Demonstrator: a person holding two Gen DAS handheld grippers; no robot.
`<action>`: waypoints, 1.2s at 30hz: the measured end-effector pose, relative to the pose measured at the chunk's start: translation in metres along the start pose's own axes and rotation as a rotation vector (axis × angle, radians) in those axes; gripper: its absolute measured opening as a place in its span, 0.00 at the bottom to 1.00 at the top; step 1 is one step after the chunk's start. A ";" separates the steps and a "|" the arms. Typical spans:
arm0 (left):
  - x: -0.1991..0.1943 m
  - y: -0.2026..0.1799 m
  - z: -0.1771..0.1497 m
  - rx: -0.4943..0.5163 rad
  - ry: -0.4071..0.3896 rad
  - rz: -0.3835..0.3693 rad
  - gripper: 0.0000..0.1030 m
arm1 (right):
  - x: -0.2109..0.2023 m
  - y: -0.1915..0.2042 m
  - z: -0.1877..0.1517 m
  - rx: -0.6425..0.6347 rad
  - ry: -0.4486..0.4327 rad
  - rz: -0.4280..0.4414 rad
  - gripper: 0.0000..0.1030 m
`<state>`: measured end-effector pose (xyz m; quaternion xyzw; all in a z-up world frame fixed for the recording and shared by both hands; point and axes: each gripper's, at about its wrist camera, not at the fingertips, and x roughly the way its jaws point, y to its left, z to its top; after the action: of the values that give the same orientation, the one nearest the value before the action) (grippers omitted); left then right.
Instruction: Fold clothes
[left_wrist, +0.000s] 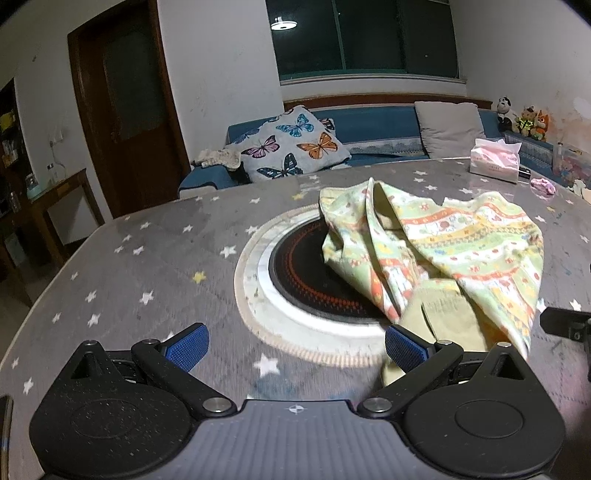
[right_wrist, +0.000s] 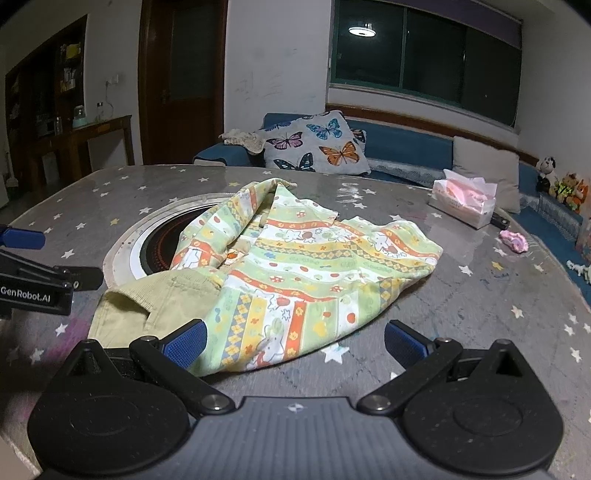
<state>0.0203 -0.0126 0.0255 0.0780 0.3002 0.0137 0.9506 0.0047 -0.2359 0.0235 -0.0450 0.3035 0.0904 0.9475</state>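
A crumpled child's garment (left_wrist: 461, 251) with green, yellow and orange cartoon stripes and a beige ribbed waistband (right_wrist: 155, 295) lies on the grey star-patterned table (left_wrist: 147, 266), partly over the round black inset cooktop (left_wrist: 306, 280). My left gripper (left_wrist: 295, 347) is open and empty, just left of the garment's near edge. My right gripper (right_wrist: 295, 345) is open, its jaws standing either side of the garment's (right_wrist: 314, 269) near hem, above the cloth. The left gripper also shows at the left edge of the right wrist view (right_wrist: 33, 273).
A pink tissue box (right_wrist: 465, 203) and a small pink cloth (right_wrist: 513, 240) sit at the table's far right. Behind the table are a blue sofa (left_wrist: 380, 125) with a butterfly cushion (left_wrist: 291, 144) and plush toys (left_wrist: 524, 118). A wooden door (left_wrist: 122, 110) stands at left.
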 end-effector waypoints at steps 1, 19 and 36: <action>0.002 0.000 0.003 0.004 -0.002 -0.002 1.00 | 0.003 -0.001 0.002 0.005 0.005 0.003 1.00; 0.080 -0.025 0.088 0.097 -0.002 -0.137 0.85 | 0.072 -0.028 0.061 0.039 0.052 0.067 0.93; 0.198 -0.046 0.136 0.137 0.147 -0.237 0.45 | 0.156 -0.043 0.129 0.016 0.067 0.144 0.78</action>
<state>0.2599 -0.0627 0.0155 0.1053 0.3765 -0.1135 0.9134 0.2104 -0.2372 0.0385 -0.0185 0.3382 0.1542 0.9282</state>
